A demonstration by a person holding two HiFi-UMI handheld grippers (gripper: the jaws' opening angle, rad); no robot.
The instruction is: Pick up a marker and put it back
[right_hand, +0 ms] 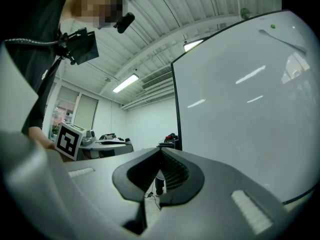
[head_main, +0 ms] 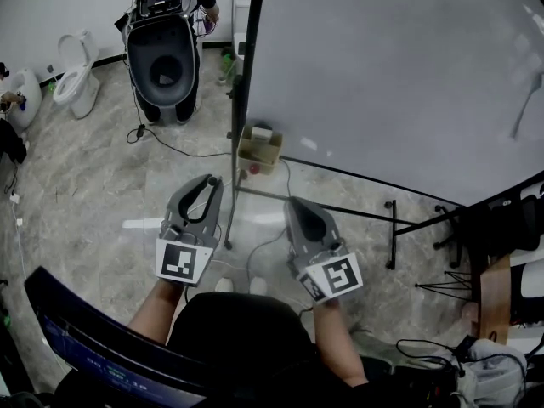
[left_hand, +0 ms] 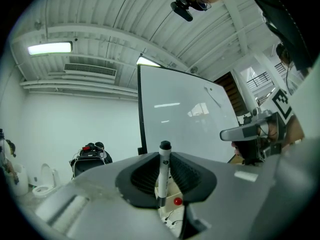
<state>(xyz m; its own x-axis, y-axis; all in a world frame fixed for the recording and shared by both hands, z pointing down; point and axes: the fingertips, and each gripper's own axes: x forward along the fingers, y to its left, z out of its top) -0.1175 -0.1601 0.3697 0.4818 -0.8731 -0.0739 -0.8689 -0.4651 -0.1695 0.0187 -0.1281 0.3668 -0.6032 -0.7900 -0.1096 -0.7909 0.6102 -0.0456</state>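
Left tool (head_main: 209, 184) clamps the marker (left_hand: 163, 173) upright; right tool (right_hand: 160, 154) has jaws together, empty. Best to keep the marker vertical, centre it over the box (head_main: 260, 150) just ahead, then lower.

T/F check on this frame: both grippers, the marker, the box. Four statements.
1. The left gripper clamps a marker upright. True.
2. The right gripper holds a marker too. False: its jaws are shut with nothing between them.
3. The marker's cap is red. False: it is black.
4. A cardboard box sits by the whiteboard's lower corner. True.
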